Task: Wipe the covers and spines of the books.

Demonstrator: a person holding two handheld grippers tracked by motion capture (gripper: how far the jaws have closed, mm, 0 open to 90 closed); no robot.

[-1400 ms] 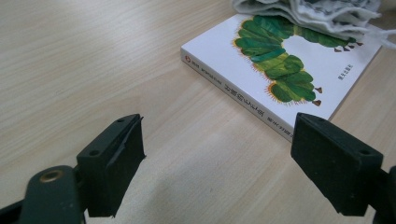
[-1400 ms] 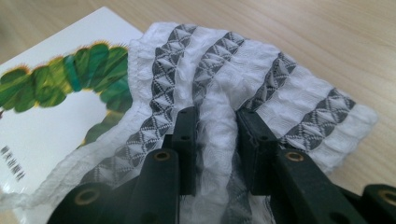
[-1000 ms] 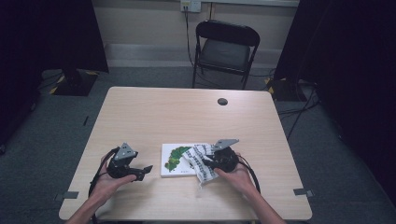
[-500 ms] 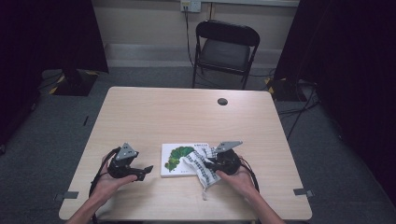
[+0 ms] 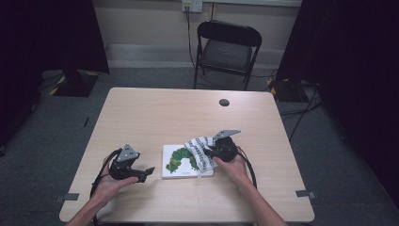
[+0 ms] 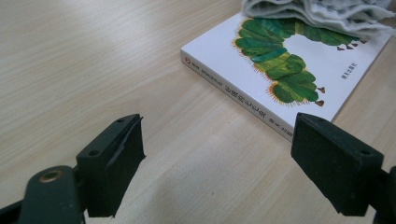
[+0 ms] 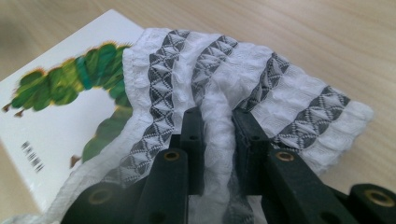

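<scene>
A white picture book (image 5: 178, 163) with a green caterpillar on its cover lies flat on the wooden table (image 5: 188, 117). A white cloth with grey patterned stripes (image 5: 199, 149) is draped over the book's right part. My right gripper (image 5: 210, 153) is shut on a bunched fold of that cloth (image 7: 280, 79); its jaws (image 7: 218, 135) pinch the fabric just above the book (image 7: 51, 107). My left gripper (image 5: 148, 172) rests open on the table left of the book. In the left gripper view its jaws (image 6: 217, 154) stand wide apart, facing the book's spine (image 6: 280, 60) and the cloth (image 6: 322, 11).
A black folding chair (image 5: 227, 47) stands behind the table's far edge. A small dark round cable hole (image 5: 224, 102) sits near the far right of the tabletop. Dark curtains hang on both sides, and cables trail on the floor.
My right gripper has pulled the cloth away from the person, across the book's cover. The left gripper has stayed where it was.
</scene>
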